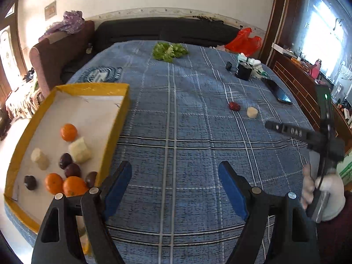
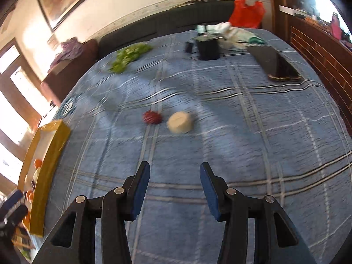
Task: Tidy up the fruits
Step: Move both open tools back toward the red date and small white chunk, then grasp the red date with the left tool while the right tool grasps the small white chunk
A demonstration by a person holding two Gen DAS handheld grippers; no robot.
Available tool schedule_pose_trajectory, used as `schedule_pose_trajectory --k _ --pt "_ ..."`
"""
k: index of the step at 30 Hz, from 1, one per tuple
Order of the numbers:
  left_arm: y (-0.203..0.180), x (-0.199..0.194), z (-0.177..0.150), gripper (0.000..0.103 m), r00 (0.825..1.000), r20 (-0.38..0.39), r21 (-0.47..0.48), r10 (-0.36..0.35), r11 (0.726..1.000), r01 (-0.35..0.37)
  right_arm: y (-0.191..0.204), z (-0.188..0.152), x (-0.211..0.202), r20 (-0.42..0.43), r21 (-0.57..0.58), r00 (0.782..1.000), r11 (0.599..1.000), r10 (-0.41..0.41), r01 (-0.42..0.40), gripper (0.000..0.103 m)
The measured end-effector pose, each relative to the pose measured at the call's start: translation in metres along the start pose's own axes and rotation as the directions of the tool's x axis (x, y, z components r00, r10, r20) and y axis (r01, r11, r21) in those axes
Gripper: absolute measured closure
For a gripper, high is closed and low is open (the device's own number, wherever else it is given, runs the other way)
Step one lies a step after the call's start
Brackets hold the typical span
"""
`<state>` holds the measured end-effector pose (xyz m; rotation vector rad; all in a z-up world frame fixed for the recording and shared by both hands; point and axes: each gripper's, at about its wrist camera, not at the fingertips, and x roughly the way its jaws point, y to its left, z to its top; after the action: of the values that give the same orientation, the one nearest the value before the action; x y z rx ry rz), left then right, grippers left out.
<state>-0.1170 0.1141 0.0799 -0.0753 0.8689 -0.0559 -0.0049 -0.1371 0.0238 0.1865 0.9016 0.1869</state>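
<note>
A yellow box [image 1: 114, 129] at the left holds three oranges [image 1: 68, 132], several dark red fruits [image 1: 72, 169] and two pale peeled pieces [image 1: 79, 150]. My left gripper [image 1: 175, 169] hangs open and empty over the blue checked cloth, just right of the box. Farther out on the cloth lie a small red fruit [image 1: 234, 106] and a pale chunk [image 1: 252, 112] side by side. In the right wrist view the red fruit [image 2: 152, 117] and pale chunk [image 2: 180, 122] lie ahead of my right gripper [image 2: 175, 168], whose jaws stand apart with nothing between them.
A green leafy bunch [image 1: 170, 51] lies at the far side. A black cup [image 2: 208, 47], a phone [image 2: 279, 66], white wrapping and a red bag [image 2: 246, 13] crowd the far right. The yellow box [image 2: 52, 145] sits at the cloth's left edge. A gloved hand [image 1: 327, 189] holds the right tool.
</note>
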Motion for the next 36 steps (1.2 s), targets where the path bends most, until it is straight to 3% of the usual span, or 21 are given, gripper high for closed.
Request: schedule_pose_trajectory --k 5,10,13,18,19,21,22,33,36 --pt "-0.004 0.016 -0.001 0.023 0.999 -0.034 -0.007 -0.023 1.000 0.023 -0.017 0.027 0.015 0.021 0.041 0.999 0.999 -0.036 0.035 0.052" --pt "-0.009 0.030 -0.003 0.023 0.998 -0.061 0.003 -0.024 1.000 0.024 -0.017 0.040 0.038 0.009 0.048 1.000 0.999 -0.015 0.015 0.052" --pt "-0.014 0.039 -0.005 0.023 0.996 -0.081 0.013 -0.022 1.000 0.023 -0.009 0.042 0.051 -0.004 0.034 1.000 0.999 -0.012 0.013 0.052" --pt "-0.022 0.052 -0.008 0.023 0.994 -0.107 0.021 -0.021 1.000 0.023 0.011 0.044 0.061 0.018 -0.046 0.997 0.996 -0.077 0.077 0.051" --pt "-0.023 0.054 -0.009 0.023 0.994 -0.110 0.023 -0.020 0.999 0.022 0.012 0.044 0.061 0.018 -0.055 0.996 0.995 -0.086 0.087 0.051" --pt "-0.025 0.058 -0.011 0.023 0.993 -0.118 0.022 -0.022 0.999 0.025 0.014 0.041 0.060 0.024 -0.076 0.993 0.991 -0.112 0.114 0.064" --pt "-0.026 0.060 -0.011 0.023 0.992 -0.123 0.021 -0.024 0.999 0.027 0.013 0.040 0.059 0.024 -0.078 0.994 0.992 -0.103 0.104 0.068" --pt "-0.029 0.075 -0.023 0.023 0.987 -0.162 0.002 -0.006 1.000 0.006 -0.005 0.016 0.020 0.085 0.006 0.996 1.000 -0.012 0.011 0.068" --pt "-0.035 0.078 -0.028 0.015 0.987 -0.160 0.025 0.031 0.999 -0.027 -0.009 0.014 0.015 0.098 0.018 0.995 1.000 0.009 -0.010 0.068"
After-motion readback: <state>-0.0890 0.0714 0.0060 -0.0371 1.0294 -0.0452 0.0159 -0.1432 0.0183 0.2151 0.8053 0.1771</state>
